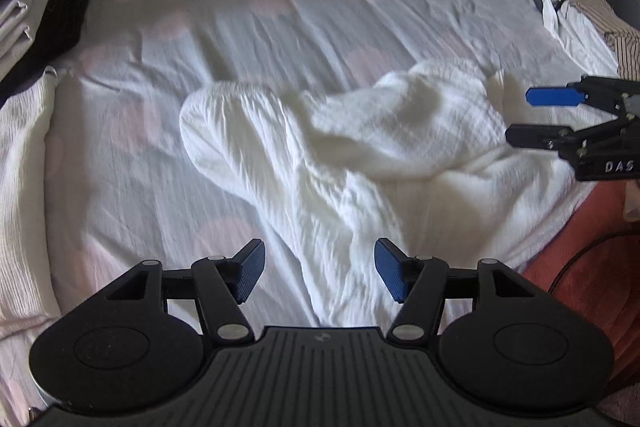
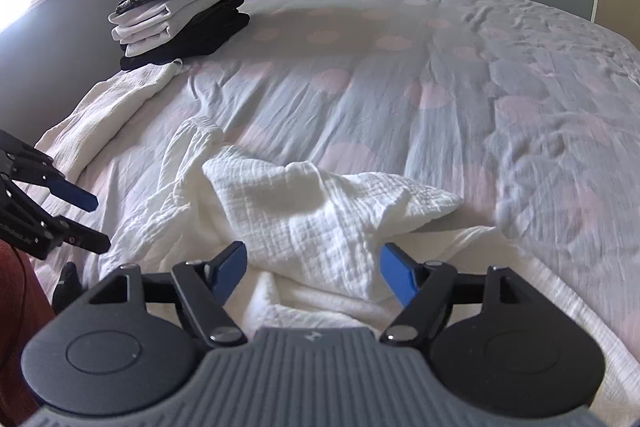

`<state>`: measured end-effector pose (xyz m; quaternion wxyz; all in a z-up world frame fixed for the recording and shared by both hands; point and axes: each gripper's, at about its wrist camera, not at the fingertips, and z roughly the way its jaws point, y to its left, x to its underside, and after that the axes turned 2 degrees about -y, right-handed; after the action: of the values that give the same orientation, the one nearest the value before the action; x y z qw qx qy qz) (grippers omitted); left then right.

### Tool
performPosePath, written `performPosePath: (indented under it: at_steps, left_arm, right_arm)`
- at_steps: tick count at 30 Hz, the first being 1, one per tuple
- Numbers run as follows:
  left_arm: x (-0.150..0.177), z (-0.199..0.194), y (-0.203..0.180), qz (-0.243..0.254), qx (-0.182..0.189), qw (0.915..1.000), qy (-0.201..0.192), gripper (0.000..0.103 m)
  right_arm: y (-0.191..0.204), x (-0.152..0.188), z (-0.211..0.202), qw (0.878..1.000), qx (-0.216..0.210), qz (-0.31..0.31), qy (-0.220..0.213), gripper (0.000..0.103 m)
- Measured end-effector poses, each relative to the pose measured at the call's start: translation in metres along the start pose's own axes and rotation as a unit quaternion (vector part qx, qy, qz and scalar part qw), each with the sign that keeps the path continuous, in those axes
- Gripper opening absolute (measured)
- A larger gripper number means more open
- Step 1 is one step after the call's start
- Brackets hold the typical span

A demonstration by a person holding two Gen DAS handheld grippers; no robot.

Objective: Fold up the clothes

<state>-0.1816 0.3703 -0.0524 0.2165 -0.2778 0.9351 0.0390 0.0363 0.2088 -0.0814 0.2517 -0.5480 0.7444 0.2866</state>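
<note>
I am hovering my left claw (image 1: 320, 273) and right claw (image 2: 313, 273) released and empty over the crumpled white garment (image 1: 320, 155) lying on the spotted bedspread (image 1: 280, 7), likely choosing fresh grip points, while the folded stack (image 2: 180, 15) is waiting near the window

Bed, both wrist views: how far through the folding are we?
Done: a stack of folded clothes sits at the far corner of the bed. In hand: nothing. The left gripper and right gripper are both open above the white crinkled garment, which lies rumpled, only partly folded over. Left: finish that piece, then the loose clothes at the bed's edge.
</note>
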Motion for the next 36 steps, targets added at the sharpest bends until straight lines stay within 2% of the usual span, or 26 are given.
performPosePath:
  at_steps: [4,9,10,12,13,14,15,16,17,18,20,24,29,32,36]
  left_arm:
    - [-0.032,0.024,0.008,-0.025,-0.007,0.9995,-0.020,0.075]
    - [-0.048,0.076,0.018,-0.052,-0.023,0.9983,0.008,0.073]
    - [-0.047,0.083,0.019,-0.055,-0.026,0.9981,0.013,0.070]
    - [-0.045,0.097,0.023,-0.060,-0.030,0.9975,0.022,0.051]
    - [-0.043,0.099,0.025,-0.062,-0.028,0.9974,0.023,0.046]
    - [-0.041,0.102,0.027,-0.064,-0.025,0.9973,0.025,0.033]
    - [-0.038,0.102,0.030,-0.069,-0.019,0.9970,0.028,0.021]
    - [-0.035,0.101,0.034,-0.073,-0.016,0.9968,0.030,0.018]
    - [-0.033,0.098,0.037,-0.074,-0.017,0.9966,0.031,0.015]
    - [-0.030,0.094,0.039,-0.072,-0.021,0.9966,0.033,0.014]
    - [-0.024,0.084,0.042,-0.064,-0.033,0.9966,0.041,0.013]
    - [-0.007,0.066,0.051,-0.052,-0.048,0.9944,0.079,0.013]
    - [0.023,0.057,0.065,-0.053,-0.049,0.9862,0.149,0.013]
    - [0.029,0.056,0.068,-0.065,-0.043,0.9845,0.157,0.028]
    - [0.022,0.040,0.061,-0.040,-0.058,0.9877,0.140,0.053]
  right_arm:
    - [-0.004,-0.014,0.021,1.000,-0.012,0.012,0.002,0.077]
    - [-0.005,-0.028,0.054,0.999,-0.027,0.020,0.011,0.077]
    - [-0.006,-0.029,0.063,0.999,-0.024,0.019,0.015,0.077]
    - [-0.009,-0.027,0.080,0.999,-0.002,0.016,0.028,0.076]
    - [-0.012,-0.025,0.088,0.999,0.003,0.019,0.037,0.075]
    - [-0.016,-0.021,0.094,0.999,-0.004,0.028,0.046,0.066]
    - [-0.020,-0.017,0.099,0.997,-0.014,0.041,0.056,0.048]
    - [-0.022,-0.014,0.101,0.997,-0.020,0.048,0.059,0.037]
    - [-0.022,-0.010,0.101,0.997,-0.021,0.050,0.057,0.018]
    - [-0.023,-0.007,0.100,0.997,-0.022,0.052,0.056,0.015]
    - [-0.023,-0.005,0.092,0.997,-0.022,0.054,0.043,0.007]
    - [-0.018,-0.008,0.070,0.999,0.001,0.049,0.010,0.006]
    - [-0.019,-0.002,0.057,0.998,0.024,0.058,0.000,0.006]
    - [-0.018,0.001,0.054,0.998,-0.001,0.060,0.003,0.006]
    - [-0.009,0.012,0.060,0.997,-0.036,0.051,0.048,0.006]
